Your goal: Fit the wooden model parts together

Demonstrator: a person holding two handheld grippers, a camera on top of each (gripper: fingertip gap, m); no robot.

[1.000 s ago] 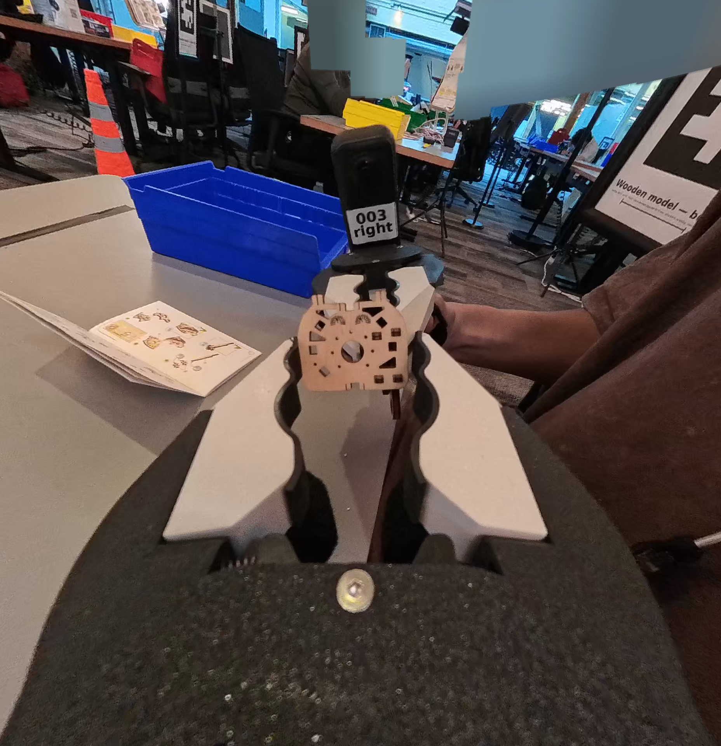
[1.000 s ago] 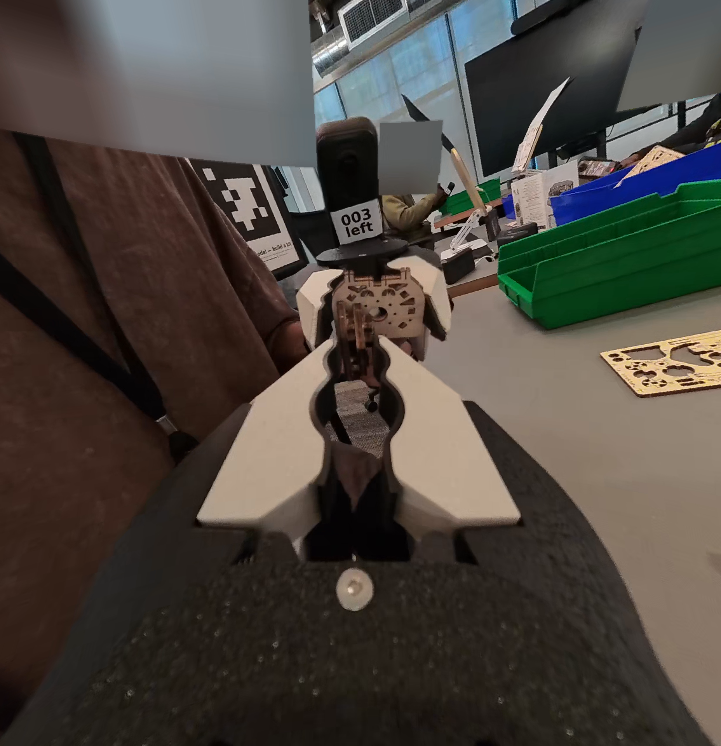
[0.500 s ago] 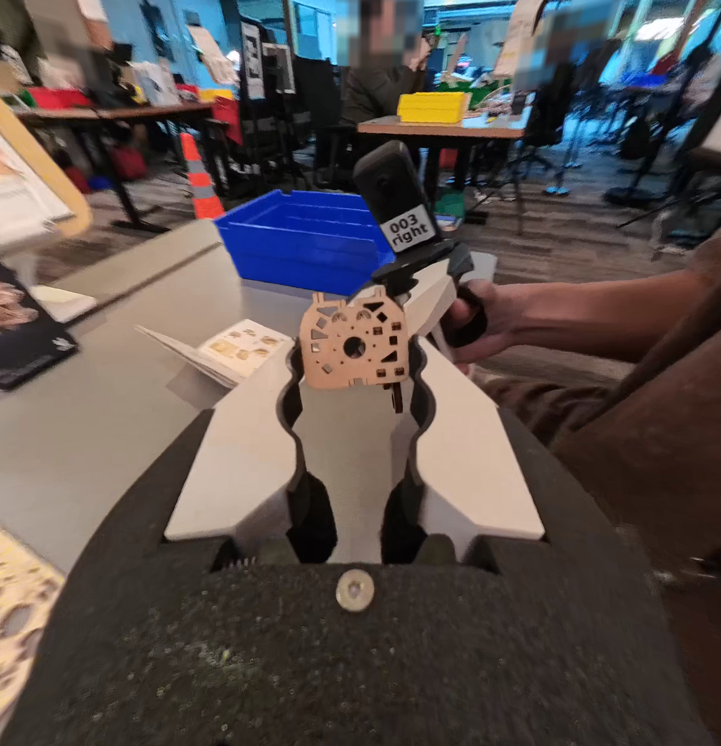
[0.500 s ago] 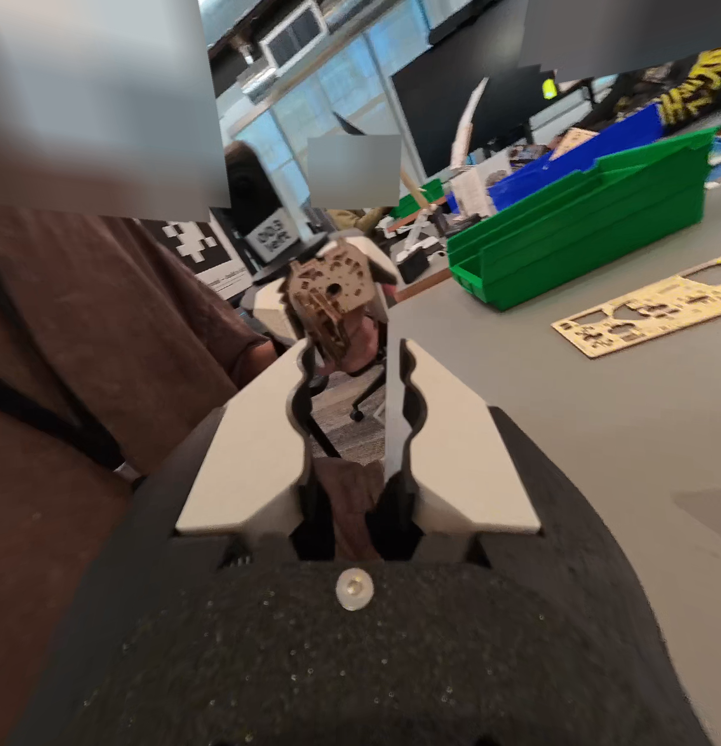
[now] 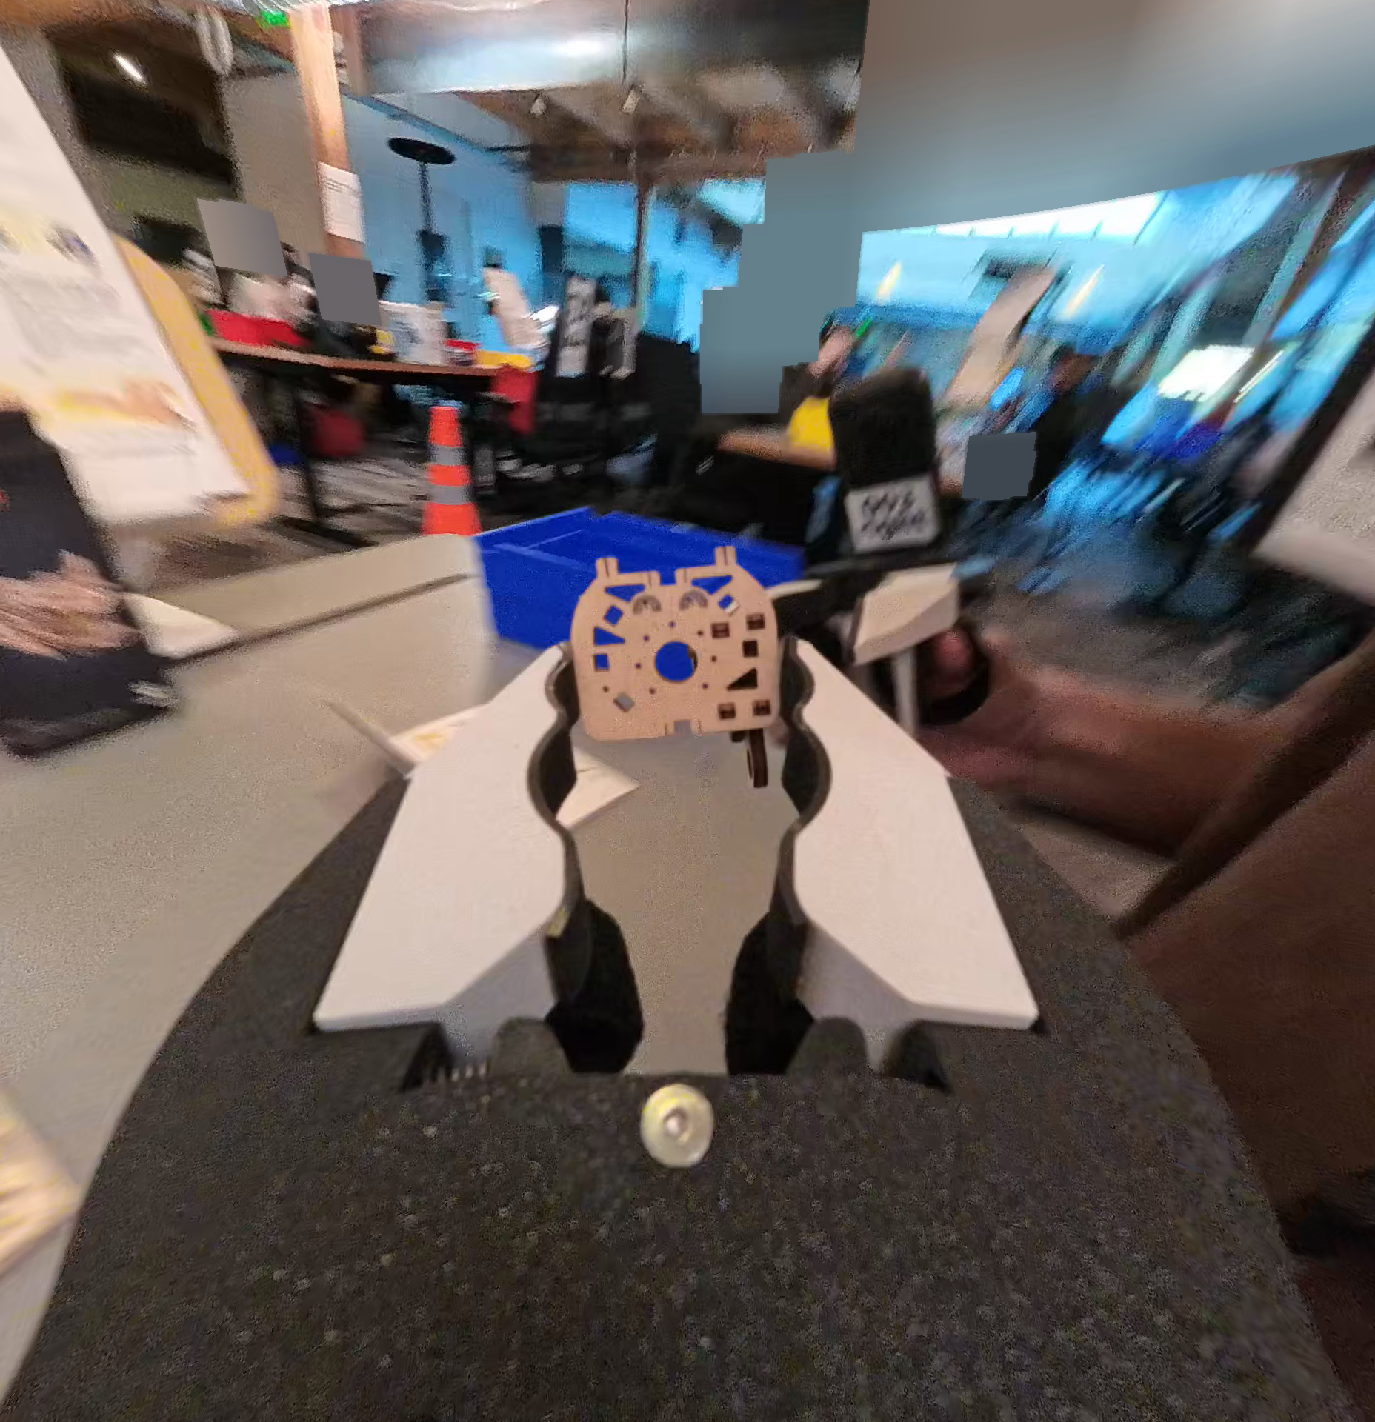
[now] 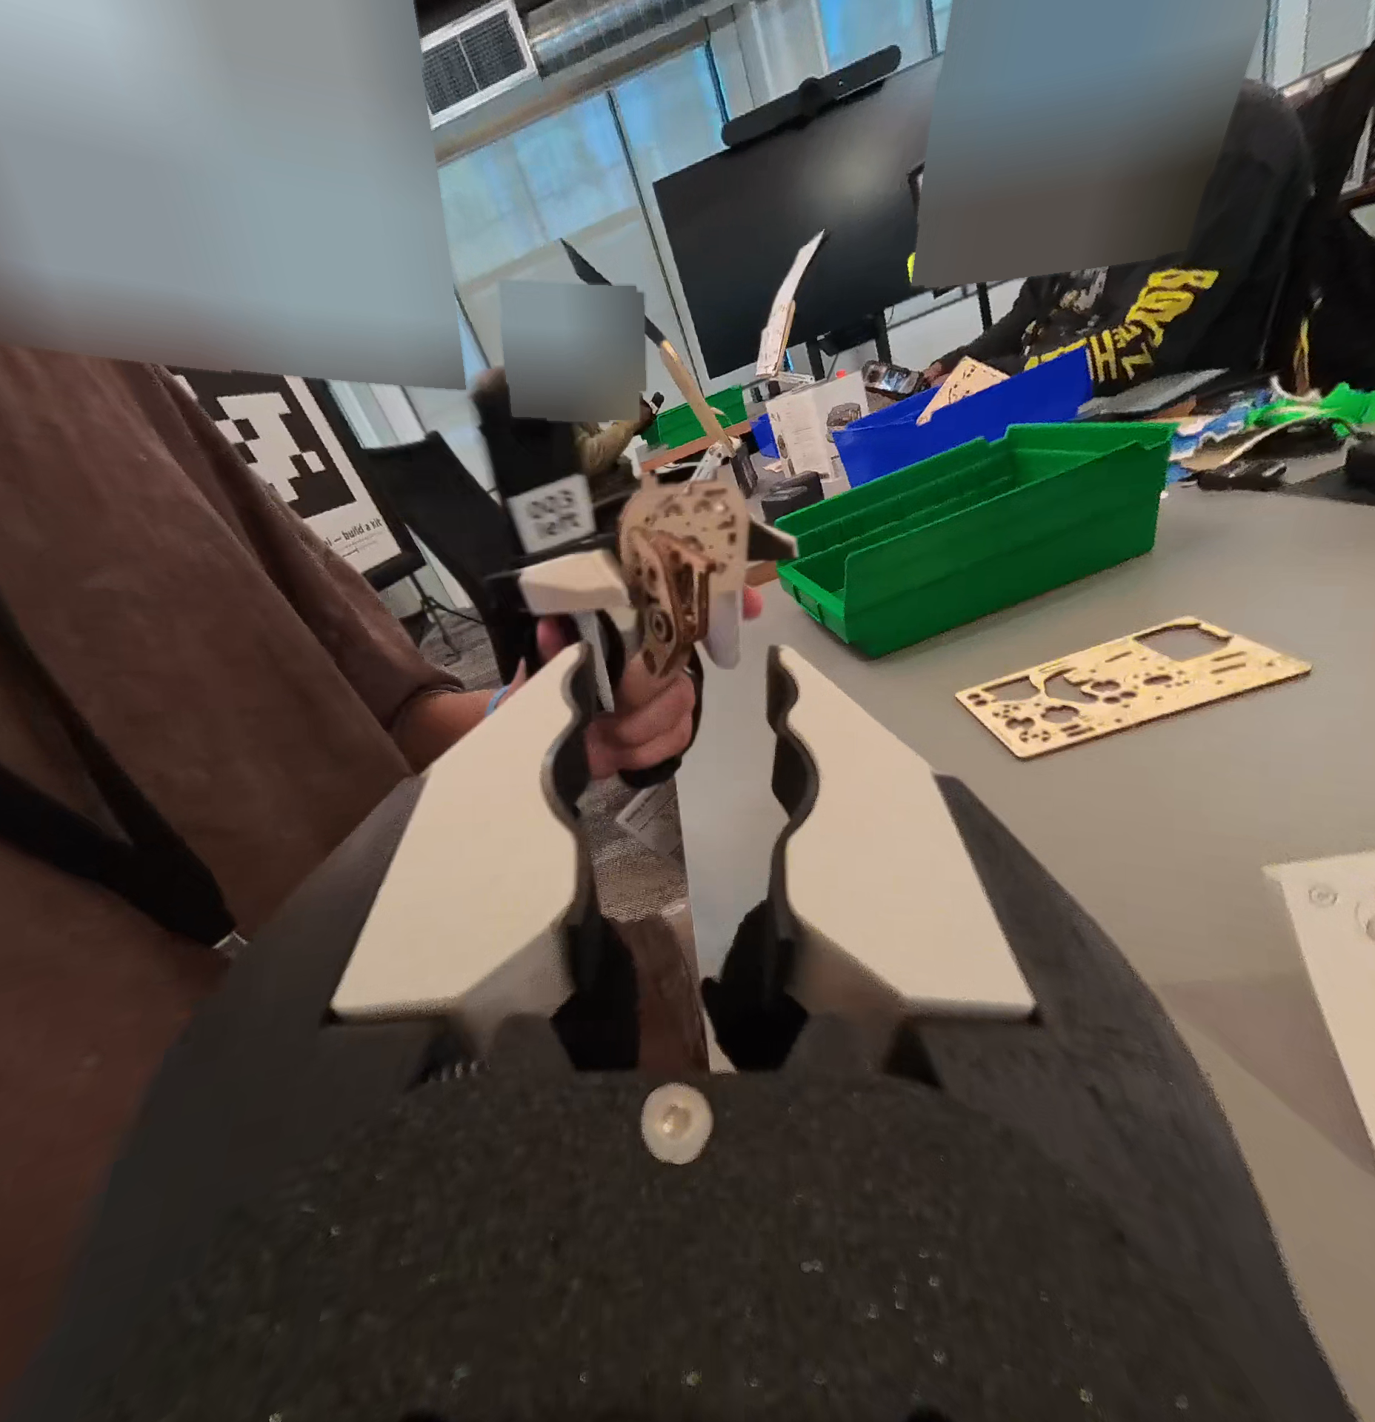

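Pale wood is at the centre of the left wrist view: a flat wooden model plate [image 5: 673, 662], cut through with a round middle hole and many small slots, is clamped upright between the tips of the left tool [image 5: 673, 696]. Small dark parts hang behind its lower right edge. Beyond it on the grey surface [image 5: 207, 808] lie a folded instruction leaflet [image 5: 430, 742] and a blue bin [image 5: 546, 585]. To the right, blurred, the right tool [image 5: 884, 615] is held in a person's hand [image 5: 969, 677].

From the right wrist view, the right tool [image 6: 675, 669] stands with its two white fingers [image 6: 846, 769] spread apart and nothing between them. Ahead of it, the left tool [image 6: 661, 600], held up in a hand [image 6: 638, 723], carries the same wooden assembly [image 6: 680, 569], seen here from its back, with layered brown pieces fitted to the plate. It is raised above the near edge of the surface, apart from the right tool. Farther right on the surface sit a green bin [image 6: 977, 554] and a thin wooden sheet [image 6: 1131, 685] with many cut-out holes. A white sheet [image 6: 1354, 939] shows at the right edge. A brown sleeve [image 6: 169, 615] fills the left side.
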